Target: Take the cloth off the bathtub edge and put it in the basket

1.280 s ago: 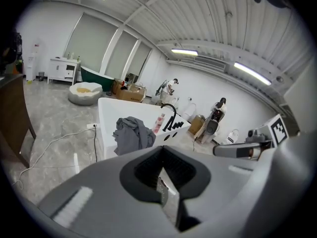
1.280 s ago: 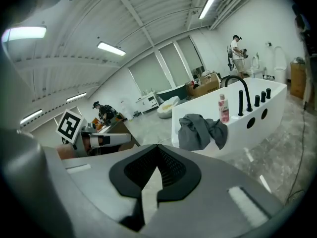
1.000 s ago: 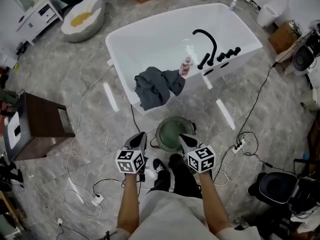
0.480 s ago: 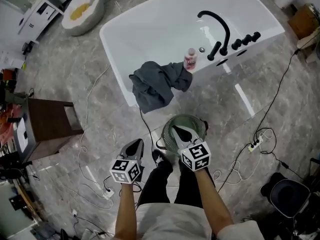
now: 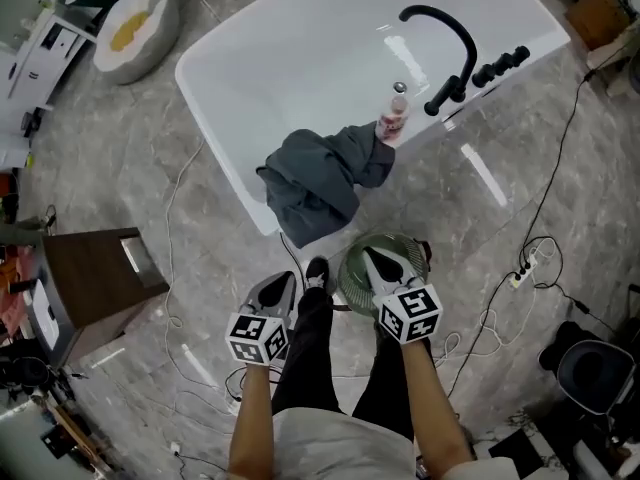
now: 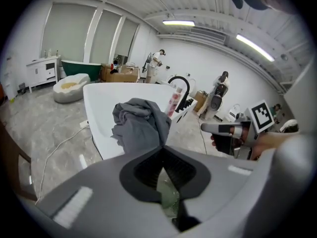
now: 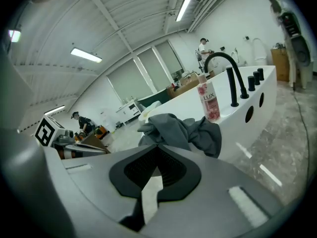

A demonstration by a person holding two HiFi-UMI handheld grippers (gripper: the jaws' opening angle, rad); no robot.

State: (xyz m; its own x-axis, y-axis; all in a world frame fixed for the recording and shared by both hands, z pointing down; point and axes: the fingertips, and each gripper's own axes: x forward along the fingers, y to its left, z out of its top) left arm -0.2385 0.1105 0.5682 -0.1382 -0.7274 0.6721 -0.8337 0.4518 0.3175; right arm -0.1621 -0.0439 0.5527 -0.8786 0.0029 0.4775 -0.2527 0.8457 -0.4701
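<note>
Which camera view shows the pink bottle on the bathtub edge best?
The right gripper view: the pink bottle stands side-on, label readable. The head view shows it small from above; the left gripper view, small and distant.

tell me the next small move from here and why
Probably open the fingers of the right gripper and reach it forward and up to the cloth. It and the left gripper are both shut and empty, held short of the tub. The cloth hangs draped over the bathtub edge, and the basket waits on the floor just below it.
</note>
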